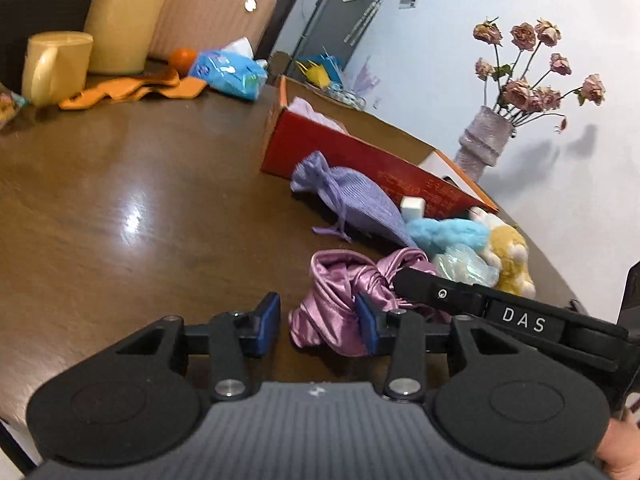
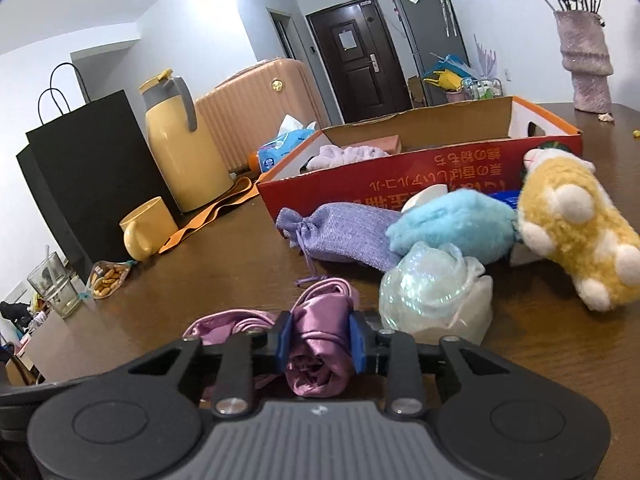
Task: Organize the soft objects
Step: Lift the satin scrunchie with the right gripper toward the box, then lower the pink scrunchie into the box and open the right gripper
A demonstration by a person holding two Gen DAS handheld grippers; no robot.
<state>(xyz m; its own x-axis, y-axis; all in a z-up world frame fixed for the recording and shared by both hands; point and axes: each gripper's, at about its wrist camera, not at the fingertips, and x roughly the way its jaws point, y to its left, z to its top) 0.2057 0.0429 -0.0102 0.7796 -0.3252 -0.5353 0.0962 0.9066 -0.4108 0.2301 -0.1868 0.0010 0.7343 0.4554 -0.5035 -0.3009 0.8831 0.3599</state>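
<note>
A pink satin cloth [image 1: 340,292] lies crumpled on the brown table [image 1: 140,184]. My left gripper [image 1: 318,322] is open, with its right pad against the cloth's near edge. My right gripper [image 2: 318,342] is shut on the same satin cloth [image 2: 320,332]; its arm [image 1: 480,304] reaches in from the right in the left wrist view. Behind lie a lilac drawstring pouch [image 1: 356,200], a blue plush [image 2: 452,222], an iridescent scrunchie [image 2: 432,284] and a yellow plush toy [image 2: 576,224]. An open red box [image 2: 400,176] holds a lilac cloth [image 2: 348,154].
A yellow jug [image 2: 180,148], yellow mug [image 2: 146,228], orange cloth [image 2: 208,216], tissue pack [image 2: 280,146] and black bag [image 2: 84,168] stand at the back left. A glass [image 2: 56,284] and snack packet [image 2: 106,278] sit left. A vase of dried roses [image 1: 486,140] stands at the right.
</note>
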